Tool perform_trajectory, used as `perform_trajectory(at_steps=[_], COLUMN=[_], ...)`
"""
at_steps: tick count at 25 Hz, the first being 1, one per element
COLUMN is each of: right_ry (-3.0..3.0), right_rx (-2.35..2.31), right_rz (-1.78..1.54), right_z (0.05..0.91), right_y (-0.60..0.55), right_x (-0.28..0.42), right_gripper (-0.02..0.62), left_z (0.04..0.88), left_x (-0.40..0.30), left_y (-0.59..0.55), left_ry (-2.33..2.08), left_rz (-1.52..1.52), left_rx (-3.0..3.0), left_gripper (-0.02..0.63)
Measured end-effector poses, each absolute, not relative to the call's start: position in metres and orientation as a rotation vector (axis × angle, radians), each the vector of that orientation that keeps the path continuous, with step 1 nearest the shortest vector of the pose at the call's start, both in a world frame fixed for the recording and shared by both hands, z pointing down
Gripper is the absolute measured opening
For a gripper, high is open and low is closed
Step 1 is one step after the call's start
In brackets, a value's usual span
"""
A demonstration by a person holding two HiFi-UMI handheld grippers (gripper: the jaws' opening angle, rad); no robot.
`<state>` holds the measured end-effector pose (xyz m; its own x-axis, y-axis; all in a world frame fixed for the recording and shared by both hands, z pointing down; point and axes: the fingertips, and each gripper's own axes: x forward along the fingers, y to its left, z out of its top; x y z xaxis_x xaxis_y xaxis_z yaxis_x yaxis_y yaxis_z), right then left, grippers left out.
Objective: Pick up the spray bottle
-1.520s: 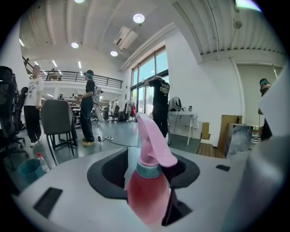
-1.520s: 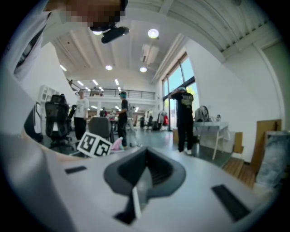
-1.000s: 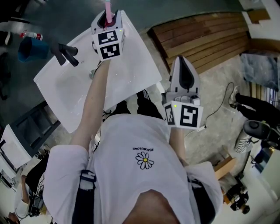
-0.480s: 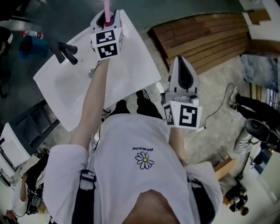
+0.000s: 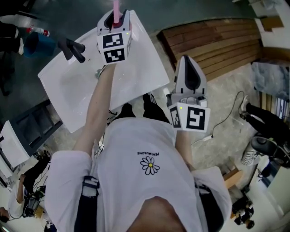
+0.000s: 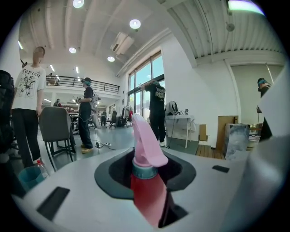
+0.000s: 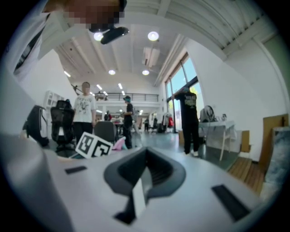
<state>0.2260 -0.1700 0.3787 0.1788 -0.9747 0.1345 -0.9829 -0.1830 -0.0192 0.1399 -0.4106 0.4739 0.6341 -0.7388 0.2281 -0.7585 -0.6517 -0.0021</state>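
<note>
The spray bottle point(image 6: 147, 190) has a red body, a teal collar and a pink trigger head point(image 5: 116, 7). My left gripper point(image 5: 115, 20) is shut on its body just under the collar and holds it upright above the white sink point(image 5: 136, 68). In the left gripper view the bottle fills the gap of the left gripper point(image 6: 149, 181). My right gripper point(image 5: 189, 68) hangs over the floor to the right of the sink, shut, with nothing in it. The right gripper view shows the right gripper point(image 7: 140, 190) closed and the left gripper's marker cube point(image 7: 93, 145) off to its left.
A black faucet point(image 5: 72, 47) stands at the sink's far left, with a blue container point(image 5: 31, 43) beyond it. A wooden pallet point(image 5: 213, 41) lies on the floor to the right. Several people stand in the hall, and a grey chair point(image 6: 54, 127) is at left.
My left gripper has risen a little with the spray bottle in it. The right gripper has stayed where it was.
</note>
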Motion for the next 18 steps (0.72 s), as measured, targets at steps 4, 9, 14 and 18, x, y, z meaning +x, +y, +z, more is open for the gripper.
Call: perform_trajectory(at_steps=[4,9,14,18], right_ry=[-2.039,-2.131,-2.225,-2.311], right_rx=[2.332,2.287,2.229,2.16], right_rz=[0.143,0.072,0.005,-0.06], right_z=[0.368,0.348,0.328,0.31], right_y=[-0.184,-0.197,-0.214,-0.228], right_x=[0.21,0.186,0.158,0.136], right_gripper=[0.029,0.029,0.029,0.029], left_z=[0.449,0.409,0.361,0.321], left_x=[0.135,0.115,0.079,0.046], left_y=[-0.4,-0.385,-0.376,-0.367], left_ry=[-1.27,-1.301,-1.366,-1.435], left_rz=[0.296,0.229,0.125,0.052], left_rx=[2.814,2.85,2.838,2.821], left_gripper=[0.146,0.146,0.146,0.146])
